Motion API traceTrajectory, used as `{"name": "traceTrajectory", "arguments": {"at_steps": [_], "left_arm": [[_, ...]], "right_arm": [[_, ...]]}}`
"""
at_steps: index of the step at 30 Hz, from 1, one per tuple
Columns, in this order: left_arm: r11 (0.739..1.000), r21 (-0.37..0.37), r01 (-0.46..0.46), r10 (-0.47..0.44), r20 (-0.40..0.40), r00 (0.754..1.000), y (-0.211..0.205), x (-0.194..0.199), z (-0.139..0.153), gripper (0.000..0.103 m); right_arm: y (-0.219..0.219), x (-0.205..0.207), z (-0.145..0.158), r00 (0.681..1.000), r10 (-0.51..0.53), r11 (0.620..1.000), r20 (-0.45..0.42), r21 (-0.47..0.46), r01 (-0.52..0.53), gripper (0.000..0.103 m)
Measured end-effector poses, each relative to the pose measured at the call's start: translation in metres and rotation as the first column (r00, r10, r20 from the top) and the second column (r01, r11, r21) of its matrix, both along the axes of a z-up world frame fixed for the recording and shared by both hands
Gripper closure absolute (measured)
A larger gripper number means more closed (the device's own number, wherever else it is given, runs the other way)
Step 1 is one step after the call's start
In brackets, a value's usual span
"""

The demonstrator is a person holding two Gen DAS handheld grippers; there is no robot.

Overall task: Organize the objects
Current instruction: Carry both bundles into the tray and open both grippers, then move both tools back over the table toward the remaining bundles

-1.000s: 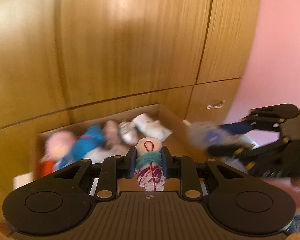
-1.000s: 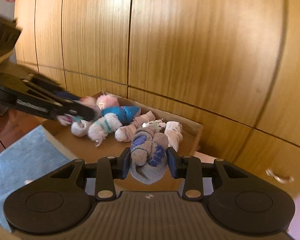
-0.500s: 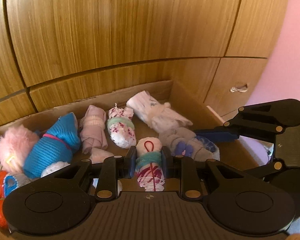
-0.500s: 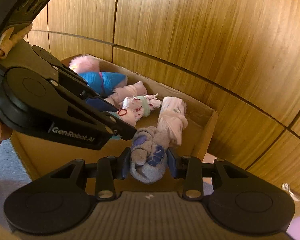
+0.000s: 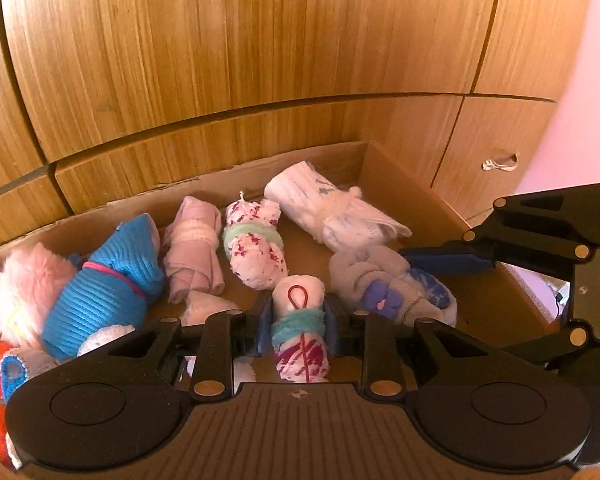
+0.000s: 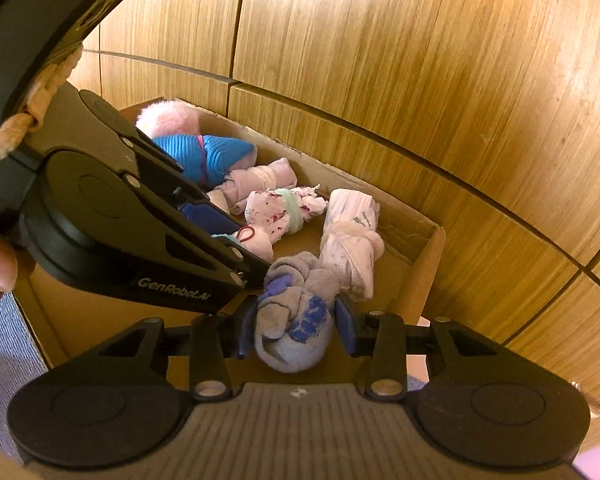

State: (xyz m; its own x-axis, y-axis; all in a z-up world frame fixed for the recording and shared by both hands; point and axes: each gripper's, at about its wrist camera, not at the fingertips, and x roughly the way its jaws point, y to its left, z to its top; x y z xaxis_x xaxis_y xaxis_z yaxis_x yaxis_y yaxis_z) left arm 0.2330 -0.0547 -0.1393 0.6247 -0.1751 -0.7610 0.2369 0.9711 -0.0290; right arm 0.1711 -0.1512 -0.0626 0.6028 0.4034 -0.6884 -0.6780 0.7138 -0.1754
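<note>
A cardboard box (image 5: 404, 188) holds several rolled sock bundles. My left gripper (image 5: 298, 322) is shut on a white sock roll with red print and a teal band (image 5: 298, 332), low inside the box. My right gripper (image 6: 296, 326) has its jaws slightly apart around a grey and blue sock bundle (image 6: 294, 328), which rests in the box just right of the left one; it also shows in the left wrist view (image 5: 392, 288). The right gripper's pads look barely off the bundle. In the right wrist view the left gripper (image 6: 256, 256) crosses from the left.
In the box lie a white roll (image 5: 332, 212), a floral roll (image 5: 254, 250), a pale pink roll (image 5: 194, 248), a blue roll (image 5: 104, 292) and a fluffy pink one (image 5: 24, 288). Wooden cabinet doors (image 5: 260, 60) stand right behind. A blue cloth (image 6: 0, 364) lies left of the box.
Both grippers have moved forward and down into the box with their bundles. The right gripper's jaws have widened a little around the grey bundle.
</note>
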Motion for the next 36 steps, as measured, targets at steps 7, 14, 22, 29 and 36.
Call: {"name": "traceTrajectory", "arguments": {"at_steps": [7, 14, 22, 29, 36], "left_arm": [[1.000, -0.016, -0.025, 0.025, -0.001, 1.000, 0.006, -0.001, 0.000, 0.045], [1.000, -0.001, -0.015, 0.015, 0.022, 1.000, 0.005, -0.007, 0.003, 0.030], [1.000, -0.019, -0.015, 0.016, 0.056, 0.998, 0.004, -0.017, 0.017, 0.018], [0.999, -0.042, -0.015, 0.020, 0.122, 0.992, 0.016, -0.051, 0.049, 0.015], [0.998, -0.045, -0.032, 0.041, 0.201, 0.979, 0.036, -0.115, 0.067, 0.011]], "right_arm": [[-0.002, -0.007, 0.003, 1.000, 0.008, 1.000, 0.015, -0.008, -0.008, 0.051], [-0.006, -0.012, 0.008, 1.000, 0.003, 1.000, 0.021, 0.000, -0.003, 0.048], [-0.007, -0.022, 0.020, 0.999, 0.002, 1.000, 0.045, 0.014, -0.002, 0.047], [-0.021, -0.052, 0.041, 0.996, -0.022, 0.998, 0.083, 0.060, 0.017, 0.045], [-0.035, -0.111, 0.054, 0.993, -0.015, 0.994, 0.113, 0.106, 0.003, 0.038]]}}
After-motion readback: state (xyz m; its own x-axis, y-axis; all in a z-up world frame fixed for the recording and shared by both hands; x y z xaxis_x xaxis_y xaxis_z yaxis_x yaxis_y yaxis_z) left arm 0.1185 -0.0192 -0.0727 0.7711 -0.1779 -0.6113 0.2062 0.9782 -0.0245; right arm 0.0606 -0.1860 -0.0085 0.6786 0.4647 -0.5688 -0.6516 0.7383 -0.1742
